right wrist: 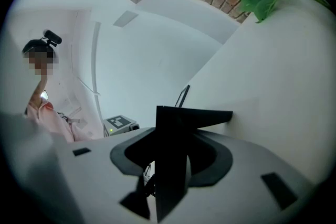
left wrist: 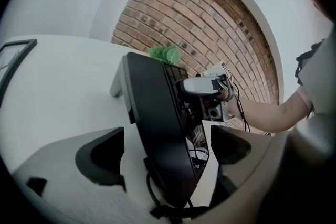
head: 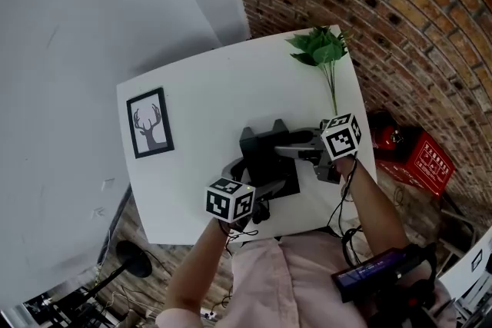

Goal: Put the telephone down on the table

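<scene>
The black telephone (head: pixel 265 157) is near the table's front edge, between both grippers. In the left gripper view it (left wrist: pixel 157 128) stands tilted on its side, its keypad facing right and a cord hanging from its near end. My left gripper (head: pixel 254 177) is open wide; the telephone's near end lies between the jaws (left wrist: pixel 165 152) with a gap on each side. My right gripper (head: pixel 286 146) comes in from the right and is shut on a thin black edge of the telephone (right wrist: pixel 173 155). I cannot tell whether the telephone rests on the white table (head: pixel 207 88).
A framed deer picture (head: pixel 148 123) lies at the table's left. A green plant sprig (head: pixel 323 50) lies at the far right corner, by the brick wall (head: pixel 384 4). A red box (head: pixel 419 154) sits on the floor to the right.
</scene>
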`<state>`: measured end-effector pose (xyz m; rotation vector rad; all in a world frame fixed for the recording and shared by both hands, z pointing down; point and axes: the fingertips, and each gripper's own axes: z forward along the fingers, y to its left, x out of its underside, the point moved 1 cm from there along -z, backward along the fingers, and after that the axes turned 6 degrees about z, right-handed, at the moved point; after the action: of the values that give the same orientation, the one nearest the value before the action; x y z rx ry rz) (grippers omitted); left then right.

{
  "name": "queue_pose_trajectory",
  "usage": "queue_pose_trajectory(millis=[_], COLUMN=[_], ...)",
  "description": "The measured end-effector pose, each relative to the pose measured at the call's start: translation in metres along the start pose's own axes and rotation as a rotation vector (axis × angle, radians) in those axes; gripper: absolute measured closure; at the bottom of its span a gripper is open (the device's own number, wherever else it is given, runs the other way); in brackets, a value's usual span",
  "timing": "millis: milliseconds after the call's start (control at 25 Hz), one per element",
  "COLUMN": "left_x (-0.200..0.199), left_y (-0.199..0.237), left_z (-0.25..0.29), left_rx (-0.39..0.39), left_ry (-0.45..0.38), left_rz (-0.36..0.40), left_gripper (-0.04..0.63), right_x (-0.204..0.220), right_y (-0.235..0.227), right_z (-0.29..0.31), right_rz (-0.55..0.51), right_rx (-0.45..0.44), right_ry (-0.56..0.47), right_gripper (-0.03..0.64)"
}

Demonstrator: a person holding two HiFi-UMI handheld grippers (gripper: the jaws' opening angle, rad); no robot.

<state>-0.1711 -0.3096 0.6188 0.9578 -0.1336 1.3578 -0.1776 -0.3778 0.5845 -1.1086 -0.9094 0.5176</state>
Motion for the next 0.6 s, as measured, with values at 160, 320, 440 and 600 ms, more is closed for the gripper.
queue_pose_trajectory(millis=[160, 320, 440, 600], left_x=[-0.003, -0.011, -0.023, -0.064], left_y=[0.006, 0.004, 0.000, -0.004], left_z=[-0.020, -0.047, -0.074, -0.114], left_rx=[-0.043, -0.085, -0.119, -0.189], left_ry=[-0.057, -0.133, -0.205, -0.365], left_rz=[-0.025, -0.029, -0.019, 0.057], left_gripper=[0.072, 0.072, 0.074, 0.113], right_x=[-0.001, 0.004, 0.006, -0.015], right_y=[0.004, 0.009, 0.009, 0.028], right_z=[0.004, 0.003, -0.007, -0.027], right_rz=[-0.012, -0.067, -0.093, -0.160], right_rx=[0.054, 0.145, 0.224, 0.299], right_ry=[0.032, 0.064, 0.034, -0.066], right_gripper=[0.394, 0.259, 0.239, 0.257])
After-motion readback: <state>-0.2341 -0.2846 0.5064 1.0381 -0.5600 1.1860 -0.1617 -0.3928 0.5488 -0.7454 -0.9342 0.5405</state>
